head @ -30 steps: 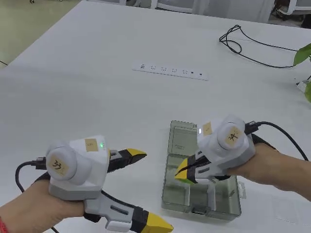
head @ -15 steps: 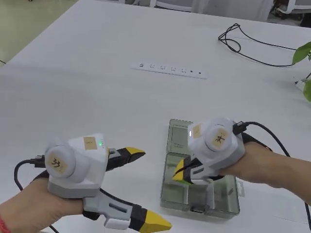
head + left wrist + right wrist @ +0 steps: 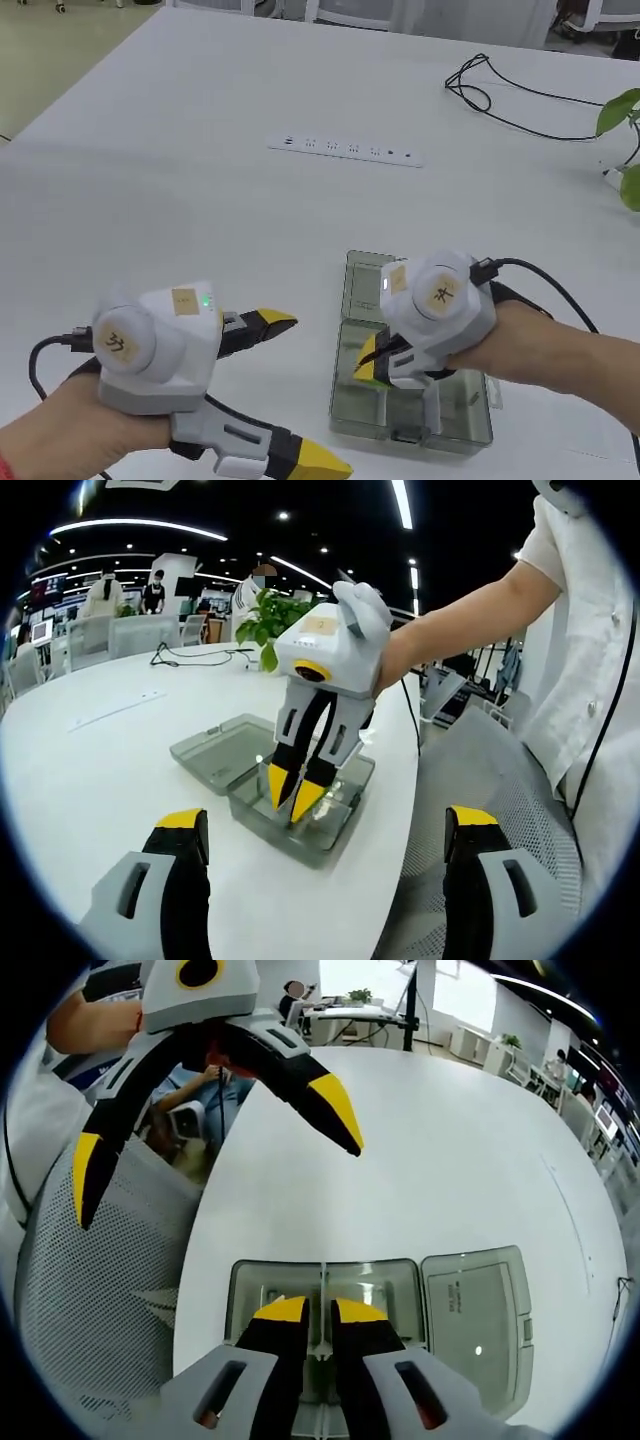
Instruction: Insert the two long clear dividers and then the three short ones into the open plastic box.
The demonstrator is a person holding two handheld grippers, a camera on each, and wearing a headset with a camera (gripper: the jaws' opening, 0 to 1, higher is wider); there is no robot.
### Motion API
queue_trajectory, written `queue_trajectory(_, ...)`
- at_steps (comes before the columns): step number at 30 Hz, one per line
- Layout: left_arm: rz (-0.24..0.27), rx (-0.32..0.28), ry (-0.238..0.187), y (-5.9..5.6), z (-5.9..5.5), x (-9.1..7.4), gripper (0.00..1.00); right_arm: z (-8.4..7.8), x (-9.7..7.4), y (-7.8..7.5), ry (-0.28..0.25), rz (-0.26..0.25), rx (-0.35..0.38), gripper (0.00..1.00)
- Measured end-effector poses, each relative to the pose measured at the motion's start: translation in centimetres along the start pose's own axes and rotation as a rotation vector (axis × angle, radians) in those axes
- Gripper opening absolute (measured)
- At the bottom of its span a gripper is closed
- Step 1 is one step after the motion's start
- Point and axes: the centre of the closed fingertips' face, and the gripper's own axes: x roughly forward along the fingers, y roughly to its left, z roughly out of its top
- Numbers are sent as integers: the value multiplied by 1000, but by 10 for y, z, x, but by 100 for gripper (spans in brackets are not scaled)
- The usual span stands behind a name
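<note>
Left gripper (image 3: 298,392) is nearest me, at the near left, off the box, holding nothing. Its fingers are spread wide.

Right gripper (image 3: 322,1312) is just beyond it to the right, tipped down into the open plastic box (image 3: 455,436). Its fingers are pinched almost together on a clear divider (image 3: 322,1278), held edge-on and running across the box interior. I can't tell if it's a long or a short one.

The box sits near centre-right on the white table (image 3: 150,200), with its lid (image 3: 372,280) folded open flat on the far side. The head view shows some upright clear partitions in the near part of the box; I can't count them.

My read is that we're mid-insertion, with this divider being seated. Next I need to push straight down with the panel kept vertical and lined up with the wall slots. I should let go only once it stands by itself. The left could steady the box if it slides.

Farther out there's a power strip (image 3: 345,150) mid-table and a plant (image 3: 622,110) at the far right edge, both well apart from the work.
</note>
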Motion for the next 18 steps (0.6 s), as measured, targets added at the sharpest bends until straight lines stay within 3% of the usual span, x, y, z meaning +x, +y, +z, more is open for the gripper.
queue_trajectory(11, -3, 3, -2, -1, 2, 1, 100, 14, -29, -5, -97, -36, 66, 15)
queue_trajectory(18, 3, 4, -4, 0, 4, 0, 100, 16, -55, -9, -164, -60, 119, 24)
